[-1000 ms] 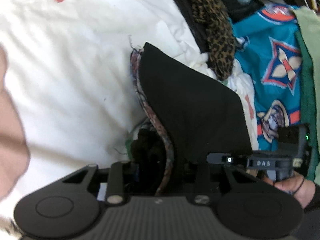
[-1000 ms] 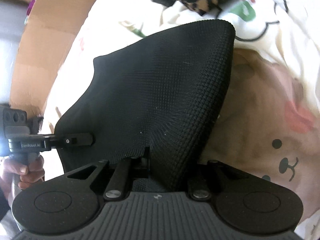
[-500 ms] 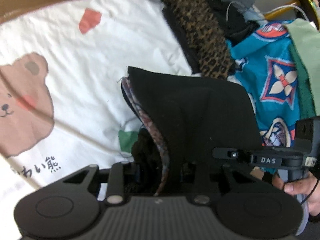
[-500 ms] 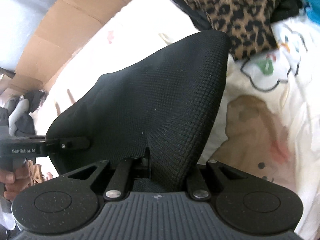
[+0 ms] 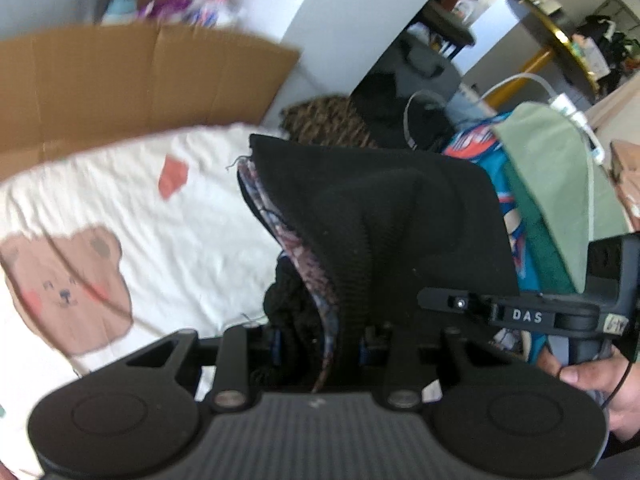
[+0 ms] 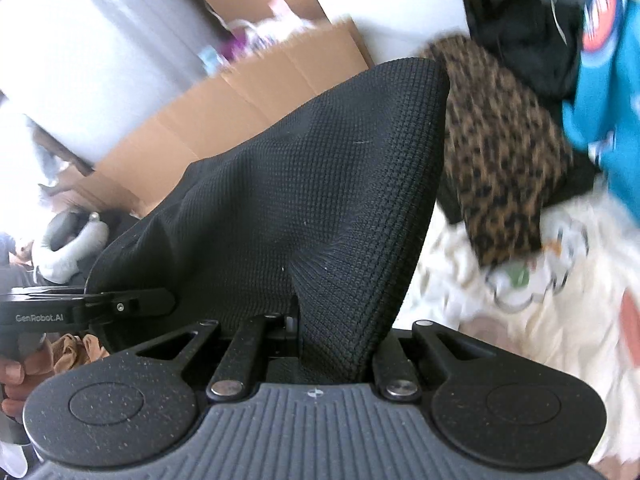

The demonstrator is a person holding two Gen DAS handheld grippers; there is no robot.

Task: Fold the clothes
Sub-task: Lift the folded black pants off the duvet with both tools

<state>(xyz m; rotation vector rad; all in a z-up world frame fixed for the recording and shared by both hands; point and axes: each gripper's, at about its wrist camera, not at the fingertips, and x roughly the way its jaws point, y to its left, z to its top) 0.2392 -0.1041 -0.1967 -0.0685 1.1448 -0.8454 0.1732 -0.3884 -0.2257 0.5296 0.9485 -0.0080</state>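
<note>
Both tongs, left [image 5: 320,344] & right [image 6: 298,326], still clamped on black garment [image 6: 304,200]; raised higher vs. earlier.

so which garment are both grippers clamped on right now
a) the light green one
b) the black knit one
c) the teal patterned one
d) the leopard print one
b: the black knit garment is pinched in the right gripper and bunched in the left gripper, while the leopard print piece lies on the bear-print sheet, in neither grip.
</note>
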